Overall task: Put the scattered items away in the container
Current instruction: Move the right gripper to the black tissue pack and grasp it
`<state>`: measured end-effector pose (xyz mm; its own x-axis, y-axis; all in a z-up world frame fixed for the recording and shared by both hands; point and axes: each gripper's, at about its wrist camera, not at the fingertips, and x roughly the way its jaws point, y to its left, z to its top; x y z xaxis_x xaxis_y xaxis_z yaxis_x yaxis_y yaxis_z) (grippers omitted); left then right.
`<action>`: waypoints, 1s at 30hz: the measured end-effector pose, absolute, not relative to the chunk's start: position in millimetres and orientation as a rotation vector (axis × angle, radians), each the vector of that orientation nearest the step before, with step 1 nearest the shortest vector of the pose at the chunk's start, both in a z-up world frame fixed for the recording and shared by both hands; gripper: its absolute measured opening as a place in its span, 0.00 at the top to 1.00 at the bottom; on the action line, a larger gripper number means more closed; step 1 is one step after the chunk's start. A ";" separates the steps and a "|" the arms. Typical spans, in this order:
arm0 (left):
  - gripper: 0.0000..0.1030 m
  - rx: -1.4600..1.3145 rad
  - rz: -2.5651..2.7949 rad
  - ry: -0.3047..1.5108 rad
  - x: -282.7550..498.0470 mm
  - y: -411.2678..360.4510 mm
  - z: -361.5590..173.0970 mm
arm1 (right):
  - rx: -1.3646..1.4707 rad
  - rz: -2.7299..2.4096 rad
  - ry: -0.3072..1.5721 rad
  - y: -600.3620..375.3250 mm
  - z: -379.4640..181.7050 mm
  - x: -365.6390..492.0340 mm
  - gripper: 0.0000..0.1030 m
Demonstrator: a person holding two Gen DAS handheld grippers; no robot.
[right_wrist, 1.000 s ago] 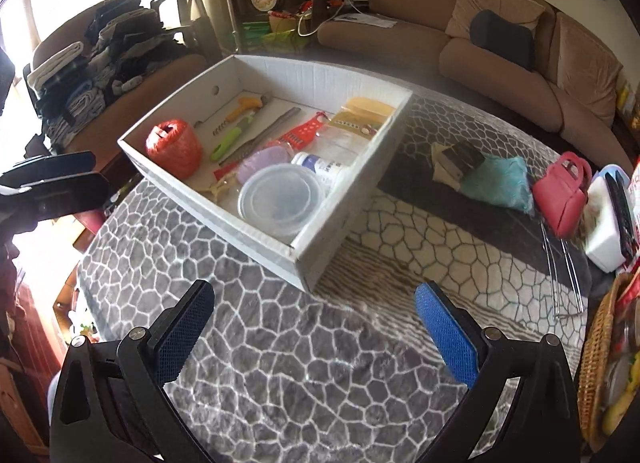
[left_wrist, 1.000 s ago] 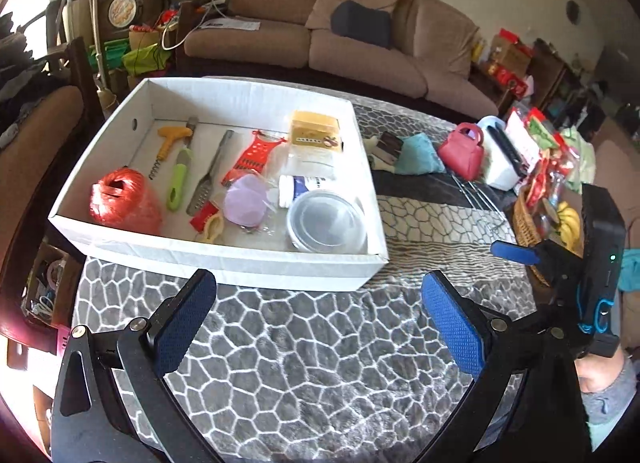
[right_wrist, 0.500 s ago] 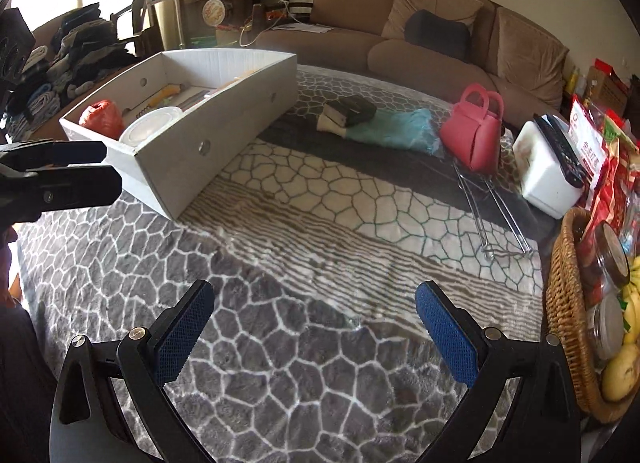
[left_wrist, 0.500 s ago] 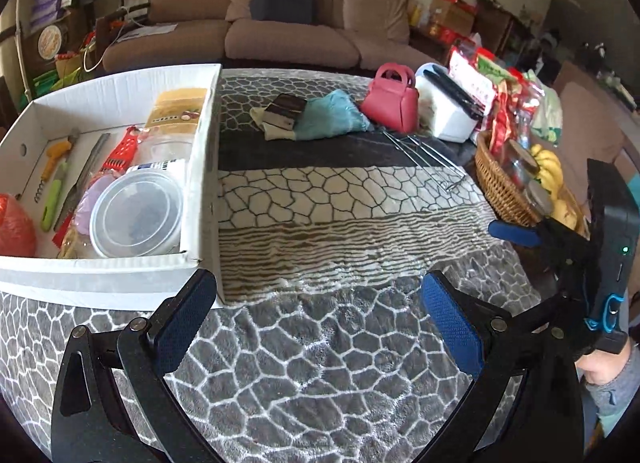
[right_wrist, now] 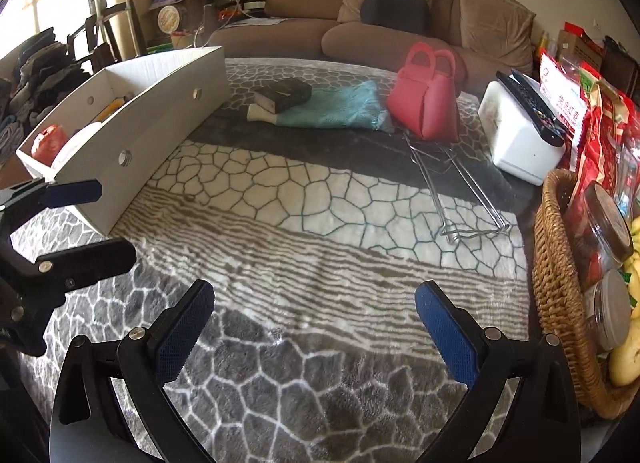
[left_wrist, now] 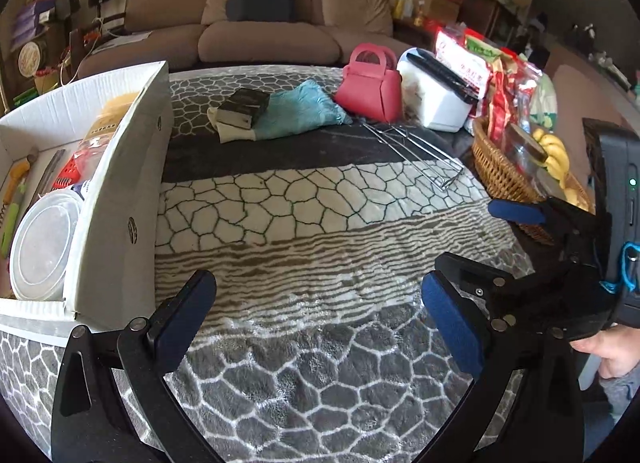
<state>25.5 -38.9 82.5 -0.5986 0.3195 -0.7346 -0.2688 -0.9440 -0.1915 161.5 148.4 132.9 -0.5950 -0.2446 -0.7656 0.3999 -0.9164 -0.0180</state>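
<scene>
Left wrist view: left gripper (left_wrist: 320, 319) spread, empty, above blanket (left_wrist: 320, 363). Right gripper (right_wrist: 314, 321) likewise spread. White box (left_wrist: 116, 199) left, contents half-hidden by wall. Beyond: wire rack (right_wrist: 456, 187), teal cloth (right_wrist: 336, 107), pink handbag (right_wrist: 428, 103).

low wrist views, facing sofa (left_wrist: 260, 27) — shared blanket (right_wrist: 320, 223)

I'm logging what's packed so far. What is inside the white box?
In the white box: a clear round lidded tub, a red grater, a green-handled tool, a yellow-labelled packet and red twine. The near wall hides whatever lies beneath these.
</scene>
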 end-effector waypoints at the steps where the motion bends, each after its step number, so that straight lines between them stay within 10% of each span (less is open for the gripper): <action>1: 0.00 -1.165 2.539 -0.098 25.3 -38.0 82.6 | 1.156 -2.510 0.260 149.4 133.4 157.2 0.00; 14: 0.00 -1.162 2.400 -0.417 7.8 -48.9 75.5 | 1.036 -2.452 0.001 140.1 163.9 45.1 0.00; 30: 0.00 -1.274 2.311 -0.580 -2.5 -60.6 62.5 | 0.959 -2.165 0.496 -3.9 117.9 -83.9 0.00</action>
<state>-2.5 -60.6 62.5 -0.4812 0.5573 -0.6767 -0.1714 -0.8168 -0.5508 -83.9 -3.9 117.9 -0.4757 -0.4492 -0.7563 0.7338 -0.6768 -0.0596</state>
